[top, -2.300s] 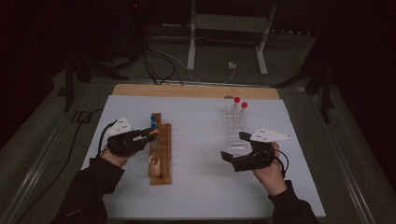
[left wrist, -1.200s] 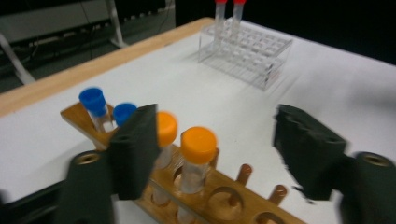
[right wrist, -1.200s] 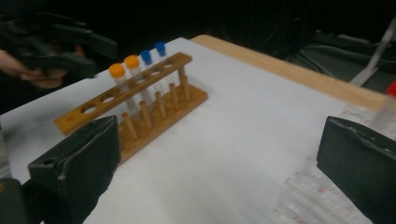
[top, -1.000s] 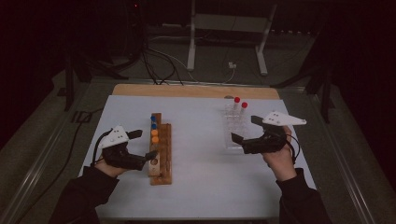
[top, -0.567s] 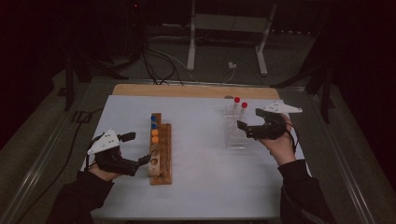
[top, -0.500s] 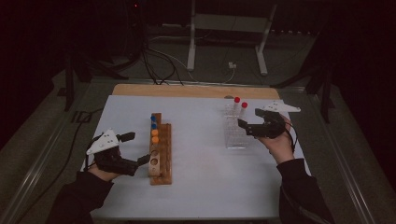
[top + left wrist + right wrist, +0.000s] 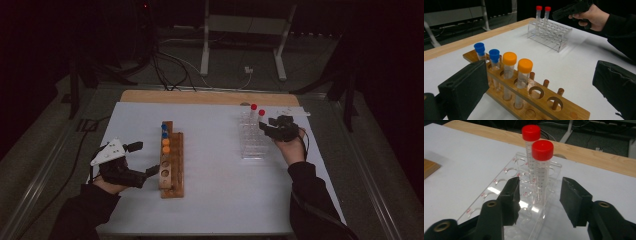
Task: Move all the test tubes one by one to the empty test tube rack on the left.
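Note:
A clear plastic rack [image 7: 252, 145] at the table's right holds two red-capped tubes [image 7: 261, 113] at its far end. My right gripper [image 7: 264, 128] is level with the nearer red tube [image 7: 542, 167]. Its jaws stand either side of the tube with small gaps and have just been closing; the pads do not press on it. A wooden rack [image 7: 173, 167] at the left holds two blue-capped tubes [image 7: 494, 55] and two orange-capped tubes [image 7: 525, 66]. My left gripper [image 7: 145, 159] rests wide open beside this rack's near end, with nothing between its fingers.
The white table top [image 7: 215, 200] has a wooden strip [image 7: 200, 97] along its far edge. Several holes at the wooden rack's near end [image 7: 555, 101] are vacant. Cables and a metal stand [image 7: 210, 35] lie on the dark floor beyond the table.
My right gripper has moved away from me and down to the red-capped tubes, and its jaws have narrowed around the nearer one. The left gripper drew back to the rack's near end, then stayed.

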Motion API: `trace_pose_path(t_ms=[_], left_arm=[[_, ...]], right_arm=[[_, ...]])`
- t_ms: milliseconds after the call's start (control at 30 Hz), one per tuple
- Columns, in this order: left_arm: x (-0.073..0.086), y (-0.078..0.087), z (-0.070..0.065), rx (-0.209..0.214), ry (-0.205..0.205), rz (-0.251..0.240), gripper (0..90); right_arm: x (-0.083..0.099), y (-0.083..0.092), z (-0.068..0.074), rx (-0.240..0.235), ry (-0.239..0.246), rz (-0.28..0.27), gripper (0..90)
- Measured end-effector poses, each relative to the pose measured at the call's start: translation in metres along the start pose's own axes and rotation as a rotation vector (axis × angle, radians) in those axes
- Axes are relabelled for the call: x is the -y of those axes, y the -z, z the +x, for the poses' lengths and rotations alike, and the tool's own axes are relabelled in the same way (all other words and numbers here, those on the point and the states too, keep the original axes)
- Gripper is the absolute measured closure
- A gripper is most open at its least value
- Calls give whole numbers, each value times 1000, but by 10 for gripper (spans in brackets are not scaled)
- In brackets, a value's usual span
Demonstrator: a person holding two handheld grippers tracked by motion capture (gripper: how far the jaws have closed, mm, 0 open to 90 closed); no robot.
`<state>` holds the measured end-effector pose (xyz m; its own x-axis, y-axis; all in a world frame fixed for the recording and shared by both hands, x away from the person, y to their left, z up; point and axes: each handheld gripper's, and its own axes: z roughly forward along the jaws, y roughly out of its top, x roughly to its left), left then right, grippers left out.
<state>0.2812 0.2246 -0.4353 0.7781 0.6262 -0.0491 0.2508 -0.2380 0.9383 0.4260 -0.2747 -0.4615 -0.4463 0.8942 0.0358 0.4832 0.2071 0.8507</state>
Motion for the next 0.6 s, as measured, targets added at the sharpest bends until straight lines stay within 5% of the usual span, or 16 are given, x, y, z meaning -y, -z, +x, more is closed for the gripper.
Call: trace_pose_path(t_ms=[600], left_arm=[[1,1,3,8,9,2,10]], right_arm=[[-7,-30,1,32,37,30,743]])
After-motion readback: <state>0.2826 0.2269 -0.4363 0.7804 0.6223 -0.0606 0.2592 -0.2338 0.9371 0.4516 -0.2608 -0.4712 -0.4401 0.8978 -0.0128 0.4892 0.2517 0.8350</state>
